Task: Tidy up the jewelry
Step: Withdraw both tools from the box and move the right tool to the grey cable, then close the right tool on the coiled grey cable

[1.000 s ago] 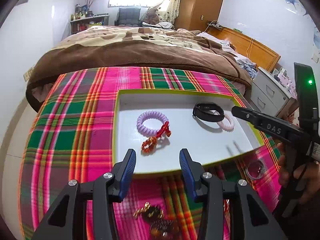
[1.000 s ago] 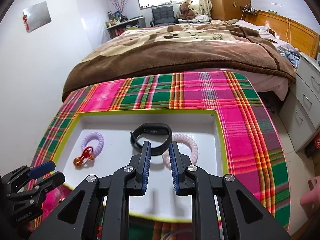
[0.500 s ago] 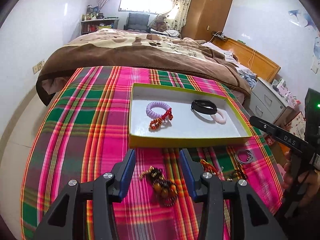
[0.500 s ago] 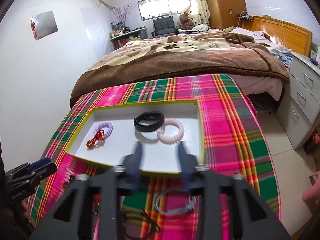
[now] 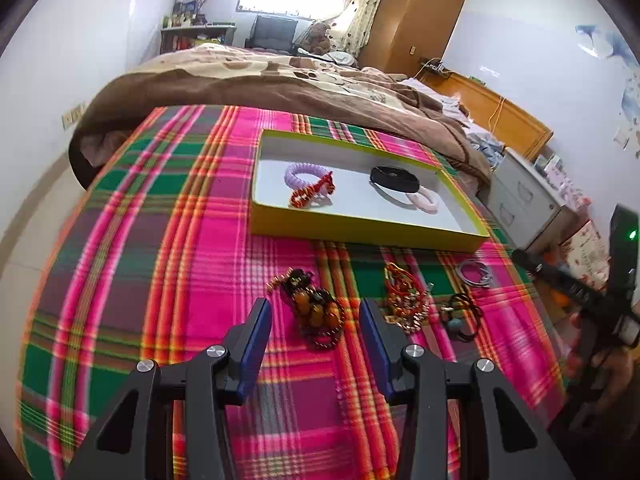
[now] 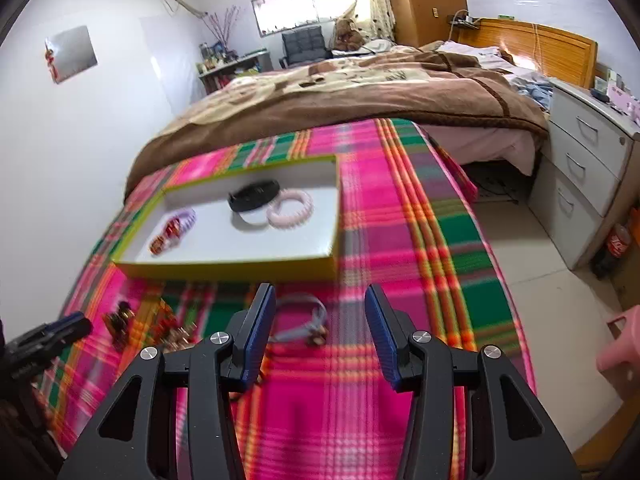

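Observation:
A yellow-rimmed white tray [image 5: 360, 230] [image 6: 240, 268] lies on the plaid cloth. It holds a lilac coil band [image 5: 302, 172], a red beaded bracelet [image 5: 310, 194], a black wristband [image 5: 394, 178] [image 6: 254, 196] and a pink coil band [image 5: 424, 202] [image 6: 290, 210]. In front of the tray lie an amber bead bracelet [image 5: 316, 310], a red-gold chain [image 5: 404, 296], a dark cord piece [image 5: 460, 314] and a grey-lilac bracelet [image 5: 474, 272] [image 6: 300, 320]. My left gripper [image 5: 316, 330] is open around the amber bracelet. My right gripper [image 6: 318, 328] is open over the grey-lilac bracelet.
The plaid-covered table [image 5: 160, 240] ends at a bed with a brown blanket [image 5: 260, 84]. A white drawer unit [image 6: 580, 176] stands to the right, with tiled floor [image 6: 560, 320] and a pink stool [image 6: 620, 344] beside the table.
Both grippers have pulled back from over the tray to the loose jewelry in front of it. My right gripper has opened from nearly shut.

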A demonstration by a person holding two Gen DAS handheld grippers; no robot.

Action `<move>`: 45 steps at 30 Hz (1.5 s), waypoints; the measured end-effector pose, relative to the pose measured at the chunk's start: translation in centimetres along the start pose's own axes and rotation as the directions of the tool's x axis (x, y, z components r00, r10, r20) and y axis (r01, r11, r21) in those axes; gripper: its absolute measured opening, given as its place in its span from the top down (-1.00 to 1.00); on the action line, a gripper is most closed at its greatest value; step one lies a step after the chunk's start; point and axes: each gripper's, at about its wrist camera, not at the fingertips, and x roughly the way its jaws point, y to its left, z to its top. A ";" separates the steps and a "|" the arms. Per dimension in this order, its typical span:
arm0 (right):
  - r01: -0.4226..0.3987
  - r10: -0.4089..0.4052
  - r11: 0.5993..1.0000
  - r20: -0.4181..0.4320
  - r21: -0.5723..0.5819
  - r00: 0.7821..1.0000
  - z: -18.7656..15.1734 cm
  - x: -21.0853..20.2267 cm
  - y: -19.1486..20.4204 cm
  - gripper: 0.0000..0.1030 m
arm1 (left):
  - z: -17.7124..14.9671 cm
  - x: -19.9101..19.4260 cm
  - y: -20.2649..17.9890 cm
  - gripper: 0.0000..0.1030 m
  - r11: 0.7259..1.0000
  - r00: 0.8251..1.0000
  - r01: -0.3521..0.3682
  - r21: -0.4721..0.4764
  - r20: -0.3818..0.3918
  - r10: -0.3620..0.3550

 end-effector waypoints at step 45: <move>-0.010 0.009 1.000 -0.042 -0.017 0.999 -1.9 0.3 -0.5 0.66 | -0.8 2.8 -0.4 0.13 0.998 0.994 -0.060 -0.011 -0.092 0.059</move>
